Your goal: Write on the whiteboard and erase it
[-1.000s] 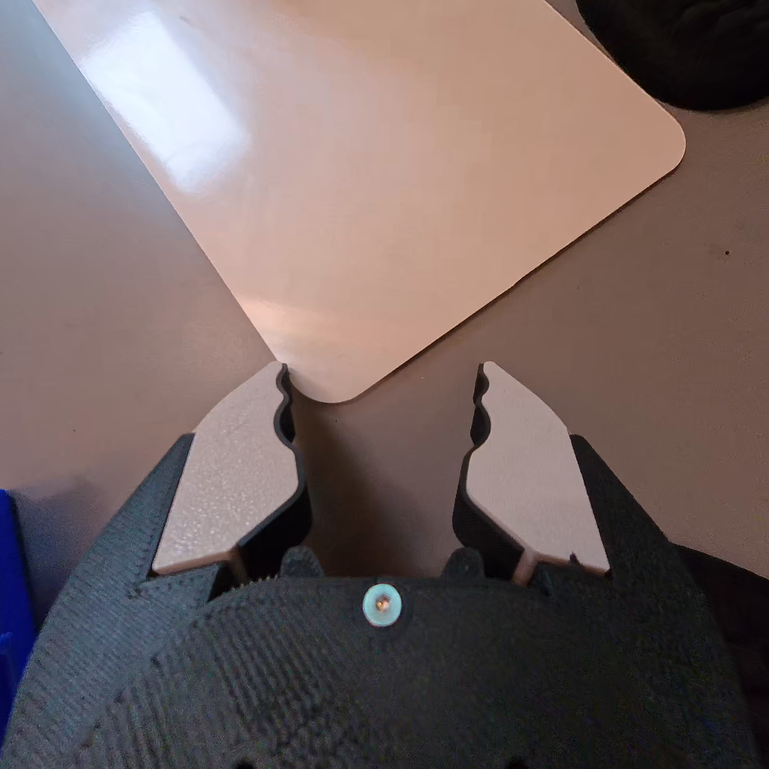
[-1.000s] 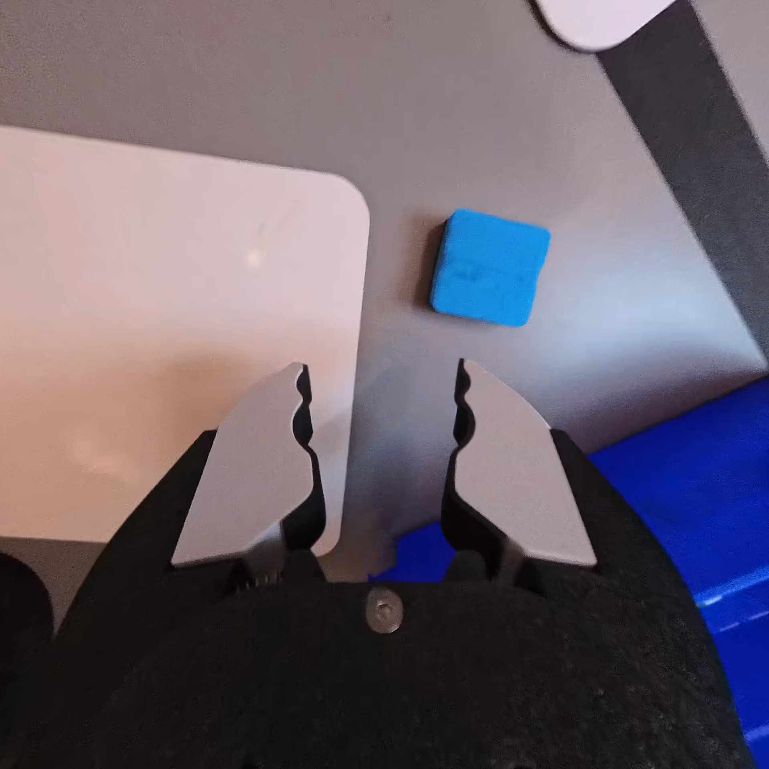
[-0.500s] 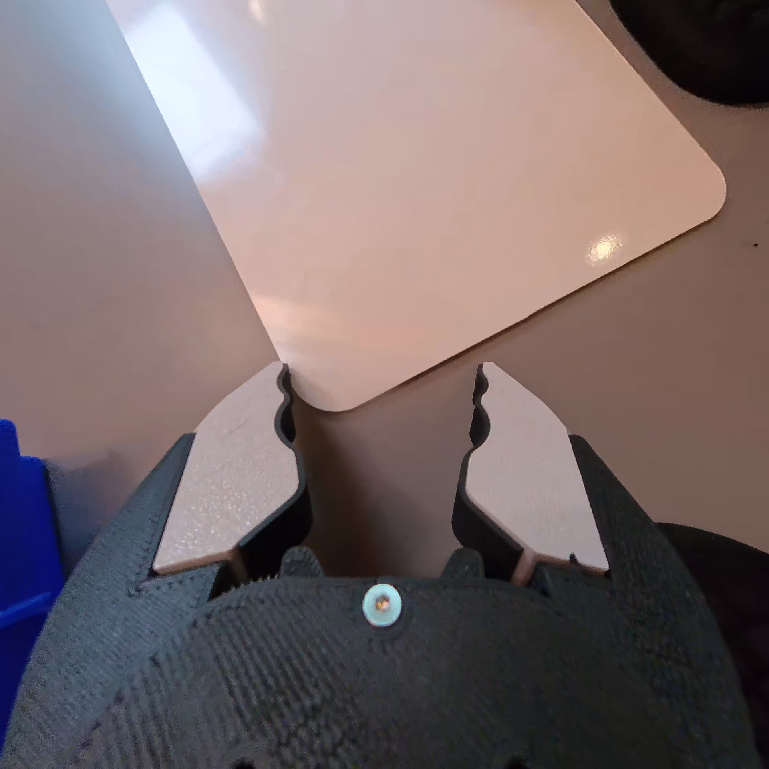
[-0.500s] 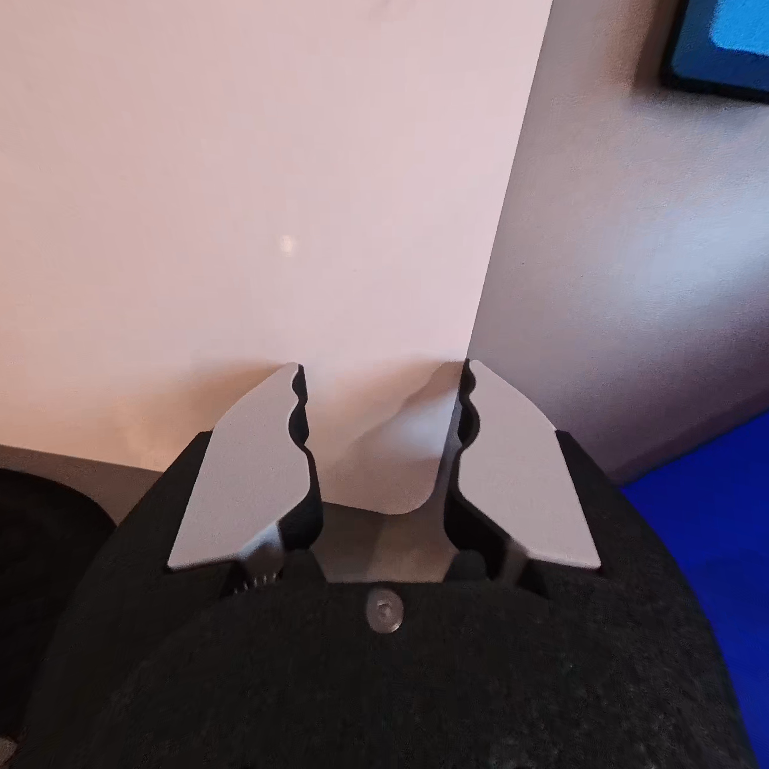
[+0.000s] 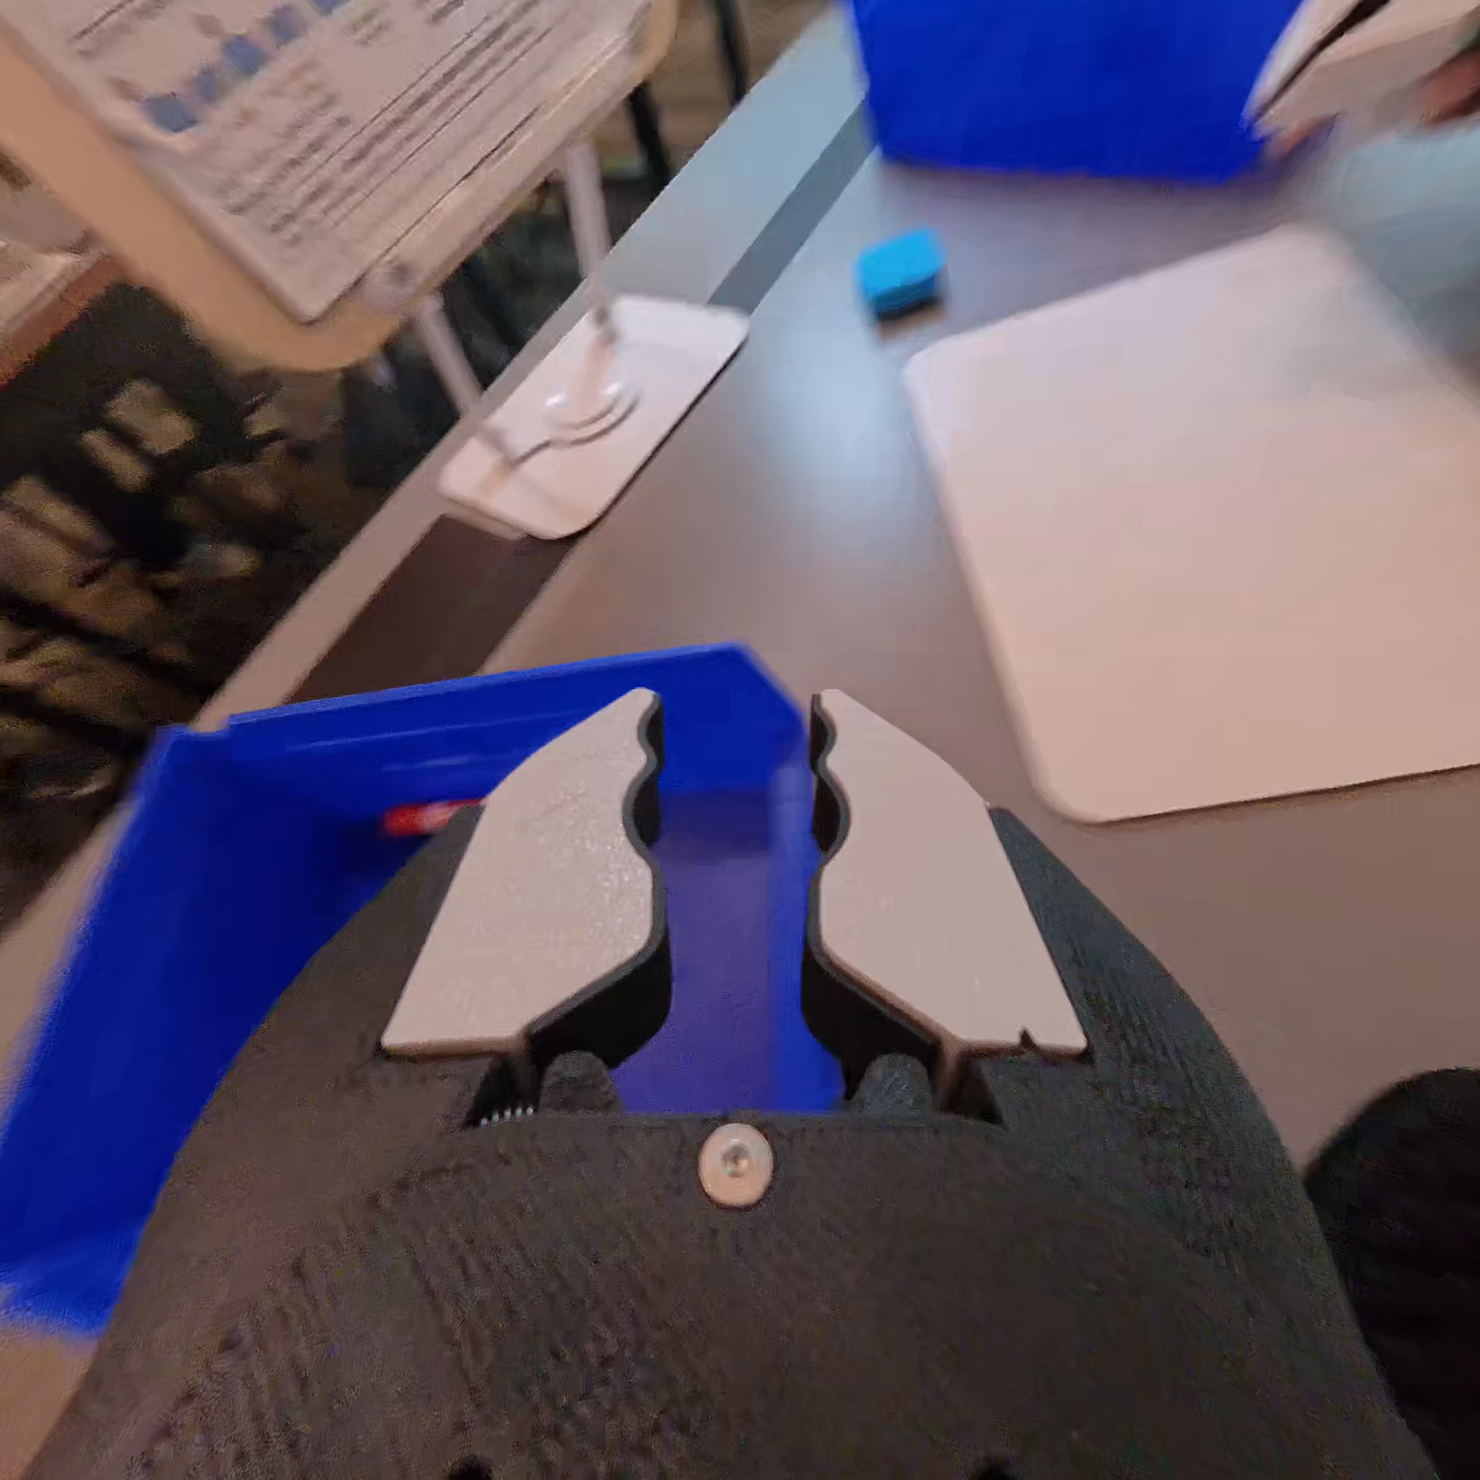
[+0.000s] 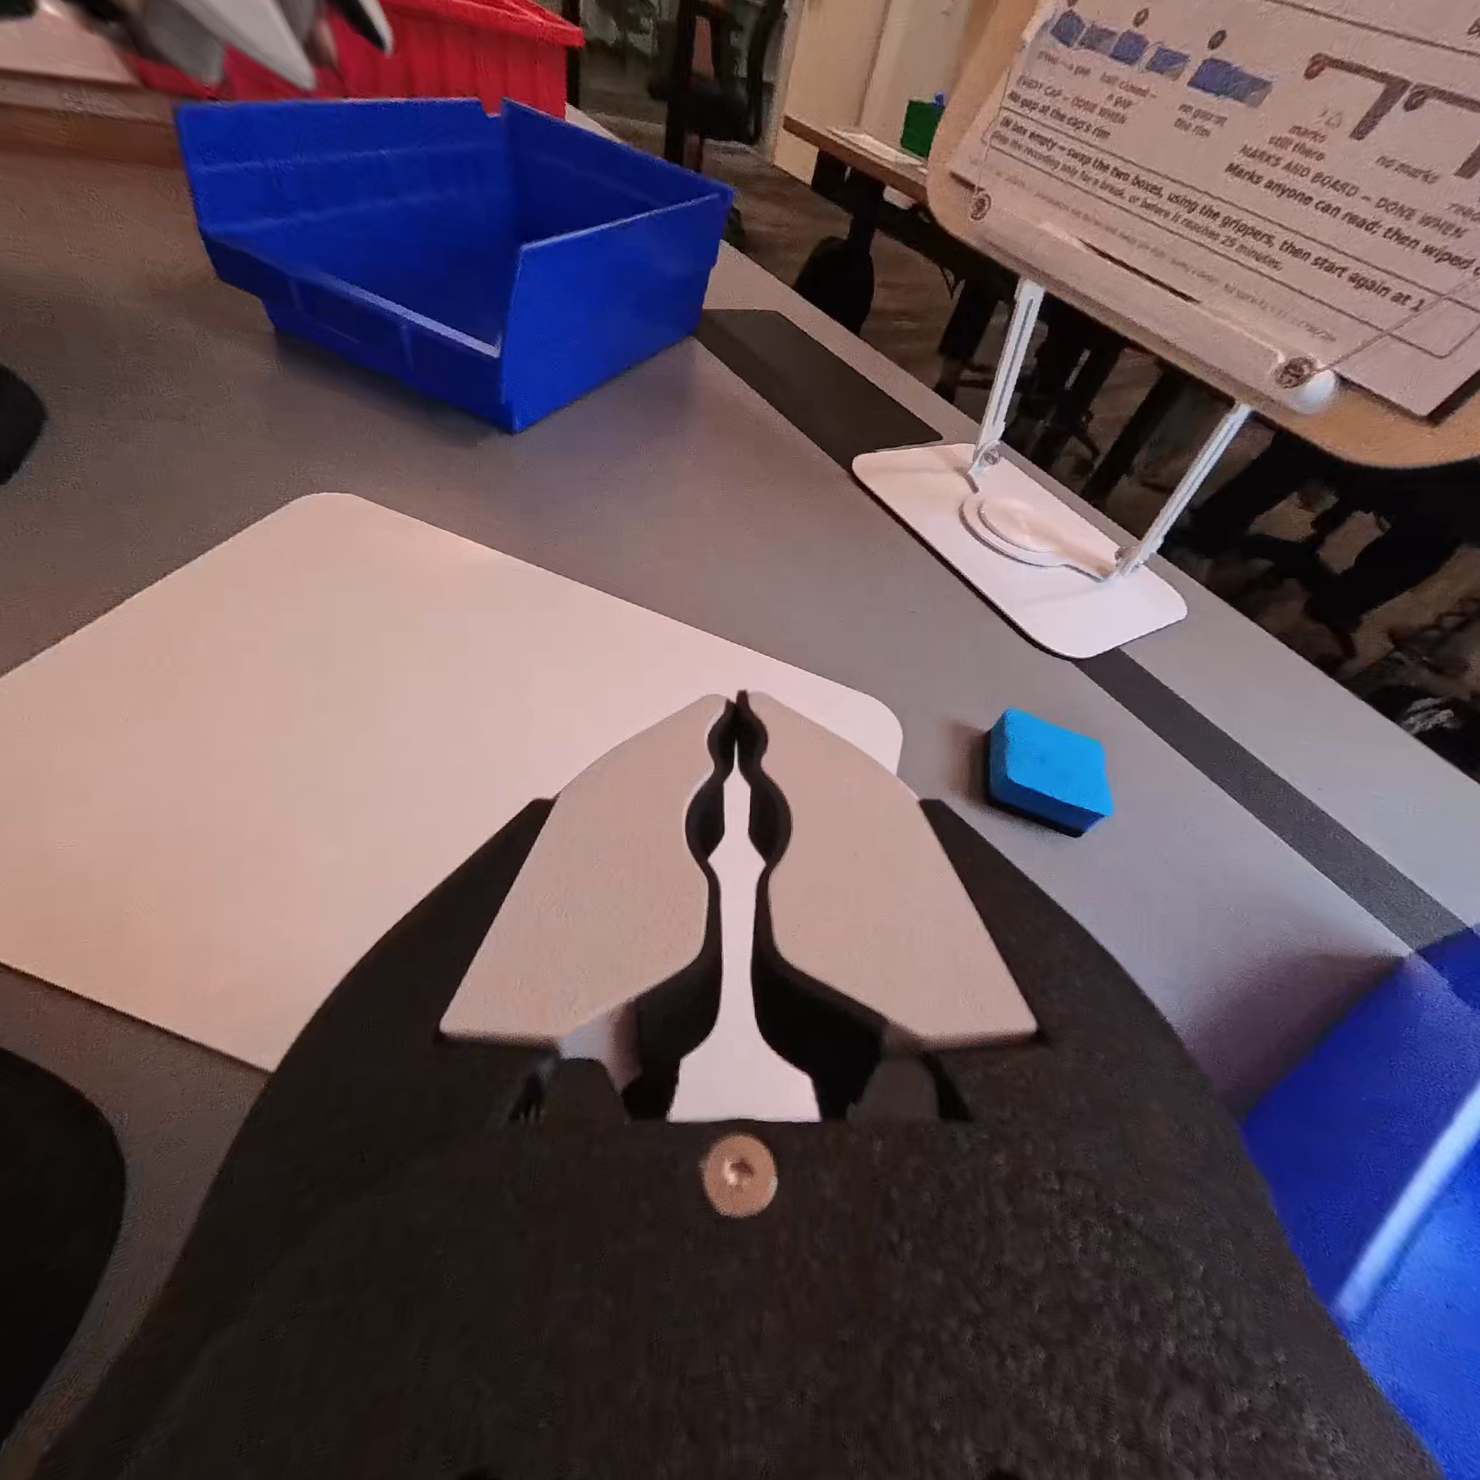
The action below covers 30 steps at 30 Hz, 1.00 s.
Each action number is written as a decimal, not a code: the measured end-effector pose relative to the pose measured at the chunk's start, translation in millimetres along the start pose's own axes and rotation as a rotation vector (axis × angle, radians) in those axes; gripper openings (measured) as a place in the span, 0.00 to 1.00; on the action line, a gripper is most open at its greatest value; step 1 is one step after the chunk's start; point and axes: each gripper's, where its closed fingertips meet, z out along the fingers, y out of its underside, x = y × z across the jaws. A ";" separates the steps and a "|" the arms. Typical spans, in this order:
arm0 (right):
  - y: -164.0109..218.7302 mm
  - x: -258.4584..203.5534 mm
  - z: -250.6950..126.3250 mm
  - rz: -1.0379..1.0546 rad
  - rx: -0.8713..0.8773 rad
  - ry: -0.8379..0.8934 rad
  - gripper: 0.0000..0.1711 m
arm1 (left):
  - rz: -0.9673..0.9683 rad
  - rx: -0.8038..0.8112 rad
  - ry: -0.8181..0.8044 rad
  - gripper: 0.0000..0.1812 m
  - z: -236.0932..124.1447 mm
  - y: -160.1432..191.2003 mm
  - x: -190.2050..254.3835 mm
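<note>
The blank whiteboard [image 6: 360, 721] lies flat on the grey table and also shows at the right of the left wrist view [image 5: 1201, 520]. A blue eraser [image 6: 1045, 769] lies on the table just right of the board's far corner; in the left wrist view the eraser [image 5: 901, 268] is far off. My right gripper [image 6: 741, 705] is shut with its tips touching and nothing between them, above the board's right part. My left gripper [image 5: 735, 709] is open and empty, over a blue bin [image 5: 240, 921] left of the board. A red object [image 5: 432, 818] lies in that bin, partly hidden by my fingers.
A second blue bin [image 6: 464, 248] stands beyond the board, with a red bin [image 6: 480, 48] behind it. A white stand base [image 6: 1025, 544] carries a printed sheet [image 6: 1281, 160] at the table's far edge. A black object [image 6: 48, 1161] lies at the lower left. Spacing between my two grippers at the tips: around 35 cm. About 20 cm separates my right fingertips from the blue eraser [image 6: 1045, 769]. It turns up in the left wrist view [image 5: 914, 254] as well.
Both grippers rose and tilted up from the whiteboard. The left one swung over the blue bin and its jaws narrowed. The right one's pads came together on air.
</note>
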 end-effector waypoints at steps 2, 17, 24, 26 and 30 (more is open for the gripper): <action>4.9 -2.2 6.1 -0.041 0.032 -0.014 0.00 | 0.091 -0.195 -0.060 0.17 8.0 21.8 -41.9; 36.4 -6.5 14.0 -0.010 -0.005 -0.053 0.06 | 0.638 -0.740 0.335 0.28 110.4 144.4 -106.6; 45.5 -7.4 19.6 0.018 -0.021 -0.080 0.06 | 0.543 -0.761 0.484 0.16 110.6 151.8 -93.5; 43.8 -8.1 18.7 0.017 -0.011 -0.082 0.06 | 0.507 -0.766 0.508 0.14 103.1 154.1 -84.1; 38.3 -10.5 16.2 0.028 0.012 -0.094 0.06 | 0.395 -0.725 0.535 0.13 85.3 149.4 -60.8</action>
